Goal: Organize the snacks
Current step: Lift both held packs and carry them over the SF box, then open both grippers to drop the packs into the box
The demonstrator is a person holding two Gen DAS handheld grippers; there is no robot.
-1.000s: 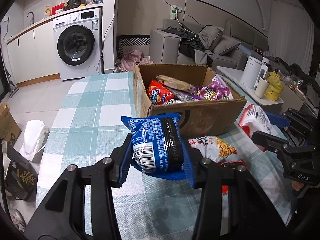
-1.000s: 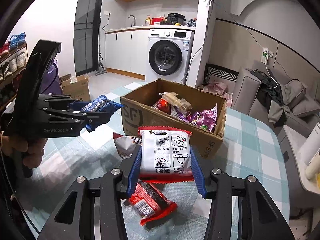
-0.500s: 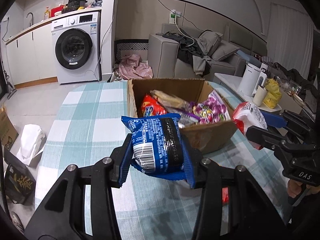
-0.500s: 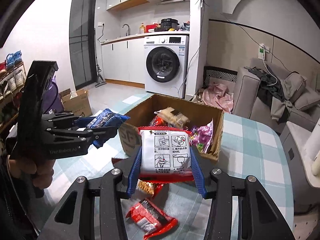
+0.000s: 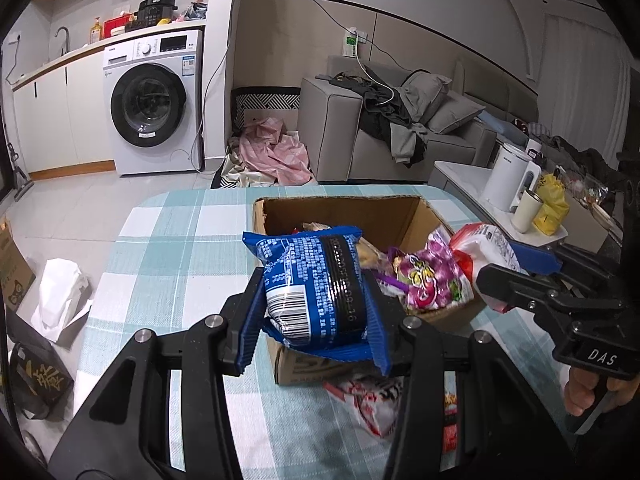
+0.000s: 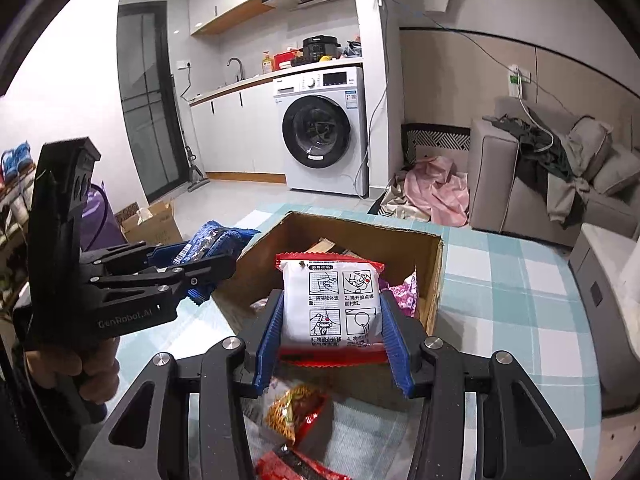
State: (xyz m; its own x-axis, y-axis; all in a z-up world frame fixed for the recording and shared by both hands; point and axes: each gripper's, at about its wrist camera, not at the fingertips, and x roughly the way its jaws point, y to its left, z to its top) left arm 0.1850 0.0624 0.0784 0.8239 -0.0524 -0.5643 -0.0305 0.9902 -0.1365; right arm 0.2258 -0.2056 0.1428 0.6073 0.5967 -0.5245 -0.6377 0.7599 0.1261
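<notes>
Both packets are looking light, soft and crinkly, likely slippery film; side pinches across the middle seem best. The left hand-held gripper (image 5: 314, 312) is pinching a blue packet (image 5: 314, 286) above the near wall of the cardboard box (image 5: 340, 210). The right hand-held gripper (image 6: 332, 338) is pinching a white, red-edged packet (image 6: 331, 306), printed with instruction panels, over the box.

right gripper (image 6: 331, 335) clamping white packet (image 6: 330, 309), over cardboard box (image 6: 434, 280)
</notes>
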